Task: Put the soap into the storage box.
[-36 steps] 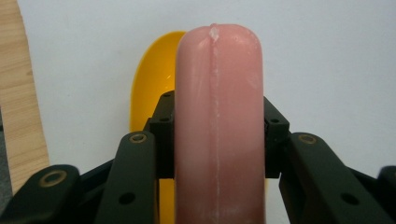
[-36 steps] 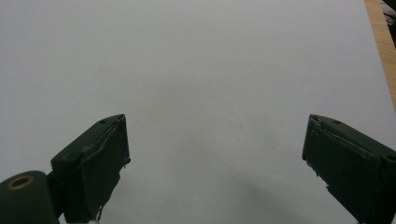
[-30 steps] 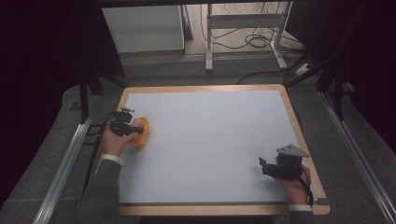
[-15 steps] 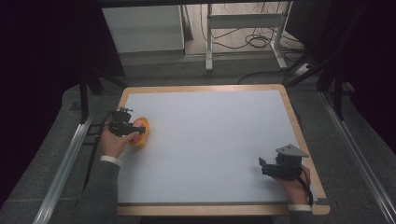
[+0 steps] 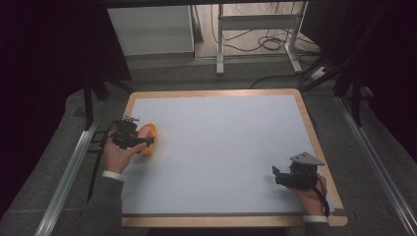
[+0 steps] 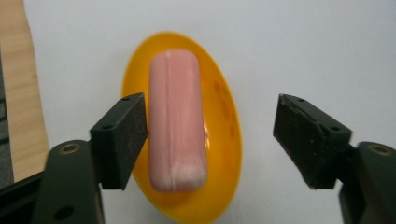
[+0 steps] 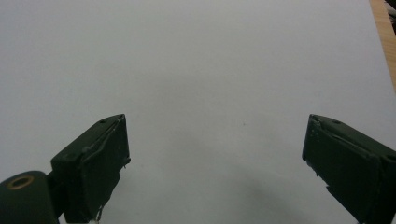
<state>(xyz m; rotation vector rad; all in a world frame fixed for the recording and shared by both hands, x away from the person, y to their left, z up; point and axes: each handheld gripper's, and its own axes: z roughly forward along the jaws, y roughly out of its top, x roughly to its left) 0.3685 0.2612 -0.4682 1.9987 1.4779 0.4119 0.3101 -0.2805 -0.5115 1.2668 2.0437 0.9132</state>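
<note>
While the left gripper (image 6: 212, 140) is held above the left part of the table (image 5: 221, 147), its jaws are seen standing wide, having just been opening; nothing is pressed by them. Between and below them a pink sausage (image 6: 176, 119) is recorded, lying lengthwise in an orange oval dish (image 6: 224, 140). One jaw is seen just beside the sausage's side; whether it is touched cannot be told. The other jaw is kept well apart from it. In the high view the dish (image 5: 149, 138) is placed near the table's left edge, partly covered by the left gripper (image 5: 129, 138). The right gripper (image 5: 290, 177) is noted near the table's right front corner, well apart from the dish; its jaws (image 7: 212, 158) are spread wide over bare white surface, with nothing held.
</note>
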